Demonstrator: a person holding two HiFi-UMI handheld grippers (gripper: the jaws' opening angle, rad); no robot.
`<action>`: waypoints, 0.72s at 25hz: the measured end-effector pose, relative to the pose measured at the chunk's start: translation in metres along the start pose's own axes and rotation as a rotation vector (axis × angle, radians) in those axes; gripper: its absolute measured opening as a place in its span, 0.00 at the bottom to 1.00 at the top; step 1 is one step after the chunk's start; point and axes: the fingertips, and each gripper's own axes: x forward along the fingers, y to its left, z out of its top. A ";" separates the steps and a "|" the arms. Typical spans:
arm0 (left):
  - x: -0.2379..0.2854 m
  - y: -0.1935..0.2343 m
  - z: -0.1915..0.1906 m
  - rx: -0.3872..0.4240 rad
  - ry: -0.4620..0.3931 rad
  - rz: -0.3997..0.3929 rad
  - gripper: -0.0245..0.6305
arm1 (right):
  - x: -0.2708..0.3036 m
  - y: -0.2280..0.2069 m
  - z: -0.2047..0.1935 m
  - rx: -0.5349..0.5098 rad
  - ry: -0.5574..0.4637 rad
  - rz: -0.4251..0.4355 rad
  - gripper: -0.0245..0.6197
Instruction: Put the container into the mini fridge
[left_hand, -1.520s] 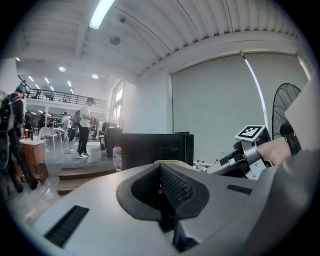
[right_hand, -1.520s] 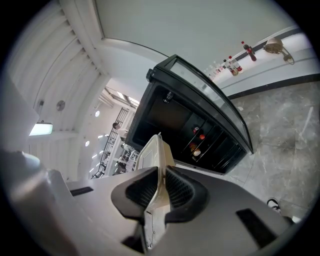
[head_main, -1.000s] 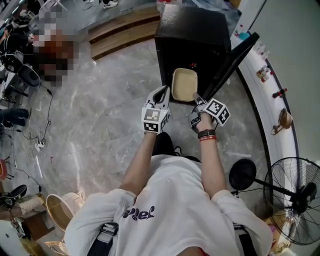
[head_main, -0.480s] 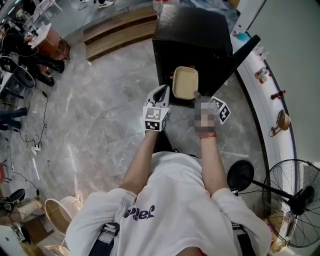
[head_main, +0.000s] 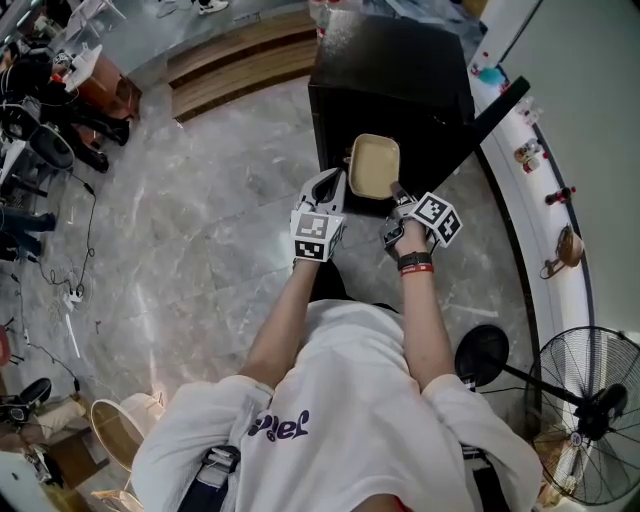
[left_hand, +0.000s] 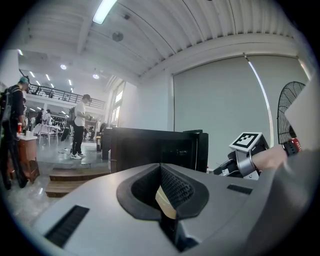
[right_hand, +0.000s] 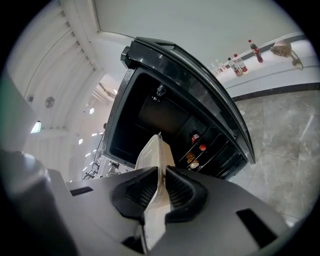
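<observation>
A beige lidded container (head_main: 374, 165) hangs in front of the black mini fridge (head_main: 390, 60), whose door (head_main: 490, 115) stands open to the right. My right gripper (head_main: 398, 192) is shut on the container's near right edge. In the right gripper view the container (right_hand: 155, 160) stands edge-on between the pads, pointing into the dark fridge interior (right_hand: 150, 115). My left gripper (head_main: 335, 185) is at the container's left edge. In the left gripper view its jaws (left_hand: 162, 192) are closed on a thin beige sliver, with the fridge (left_hand: 150, 147) ahead.
Small bottles and cans (right_hand: 195, 150) sit in the door shelves. A white ledge (head_main: 540, 170) with small items curves along the right. A standing fan (head_main: 590, 420) is at the lower right. Wooden steps (head_main: 240, 55) lie left of the fridge, and cables (head_main: 80, 280) trail at the left.
Both grippers and the container have moved a little forward and to the right, closer to the fridge opening. Both grips look the same.
</observation>
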 end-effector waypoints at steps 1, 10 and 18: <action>0.003 0.001 0.000 0.000 -0.004 -0.003 0.07 | 0.004 -0.001 0.000 0.001 0.001 -0.001 0.13; 0.034 0.013 -0.001 0.000 -0.033 -0.025 0.07 | 0.034 -0.017 0.013 -0.005 0.000 -0.031 0.13; 0.053 0.010 -0.005 0.002 -0.037 -0.054 0.07 | 0.052 -0.035 0.017 -0.007 0.005 -0.060 0.13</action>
